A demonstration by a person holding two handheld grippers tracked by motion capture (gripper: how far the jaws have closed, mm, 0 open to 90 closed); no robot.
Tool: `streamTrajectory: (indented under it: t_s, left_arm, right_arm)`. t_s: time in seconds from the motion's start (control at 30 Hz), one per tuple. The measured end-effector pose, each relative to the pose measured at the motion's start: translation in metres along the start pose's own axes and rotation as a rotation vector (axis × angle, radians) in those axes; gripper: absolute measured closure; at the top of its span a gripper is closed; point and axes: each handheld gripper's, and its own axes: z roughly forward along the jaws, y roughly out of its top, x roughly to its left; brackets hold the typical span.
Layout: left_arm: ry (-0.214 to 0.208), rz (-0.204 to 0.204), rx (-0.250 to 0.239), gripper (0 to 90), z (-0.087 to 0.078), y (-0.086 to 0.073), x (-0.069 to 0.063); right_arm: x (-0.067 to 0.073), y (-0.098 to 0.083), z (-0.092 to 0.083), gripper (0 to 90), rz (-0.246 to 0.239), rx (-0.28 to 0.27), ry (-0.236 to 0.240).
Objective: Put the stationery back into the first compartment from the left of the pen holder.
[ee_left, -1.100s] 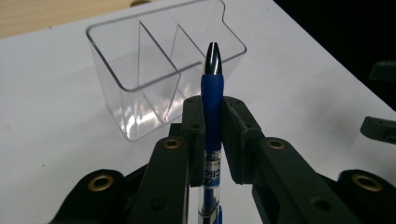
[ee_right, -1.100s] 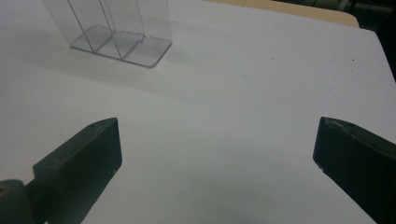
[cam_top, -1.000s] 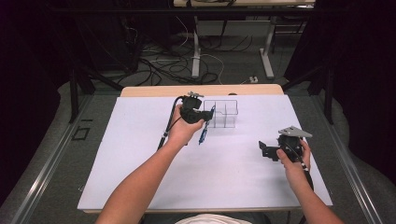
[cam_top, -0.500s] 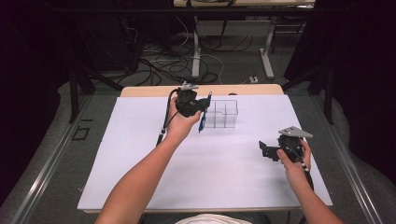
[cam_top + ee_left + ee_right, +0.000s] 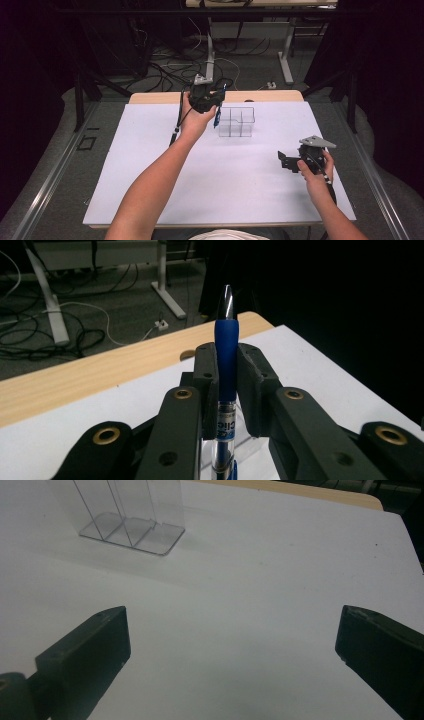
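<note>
**Pen held above the clear holder, not yet dropped in**

The left tool [image 5: 212,104] is clenched on a blue pen [image 5: 226,360], its two black jaws pressing the barrel from either side, as the left gripper view shows. In the high view the pen [image 5: 217,116] hangs near the far edge of the surface [image 5: 150,165], about midway along it, just beside the left wall of a clear plastic holder [image 5: 236,121] with several compartments. The pen looks raised off the surface rather than resting on it, and tilted a little from upright.

The step in hand seems to be carrying the pen to the holder. The next move likely calls for bringing the pen over one open compartment, standing it nearly upright so its lower end clears the thin dividers, lowering it inside and only then letting the jaws part. Which compartment it lines up with cannot be told from here.

The right tool [image 5: 289,161] rests near the right edge of the surface, well apart from the holder, its jaws released and spread wide with nothing between them; the right gripper view shows bare white between them.

The surface is a white sheet over a pale wooden top. Beyond its far edge lie a grey floor, loose cables [image 5: 175,60] and metal table legs against dark surroundings.
</note>
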Motion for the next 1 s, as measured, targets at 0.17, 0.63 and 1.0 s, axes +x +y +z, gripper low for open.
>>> streamTrajectory:
  t_s: [0.17,0.63,1.0]
  left_arm:
    - [0.007,0.0,-0.026,79.7,0.004,0.004,0.001]
    - [0.021,-0.009,-0.084,79.7,0.022,0.02,0.007]
    - [0.037,-0.016,-0.107,79.7,0.033,0.028,0.011]
  right_arm:
    - [0.001,0.0,-0.001,0.7,-0.005,-0.002,0.0]
    - [0.003,0.0,-0.001,0.8,0.0,-0.003,0.014]
    - [0.003,-0.001,0.0,0.8,0.006,-0.023,0.005]
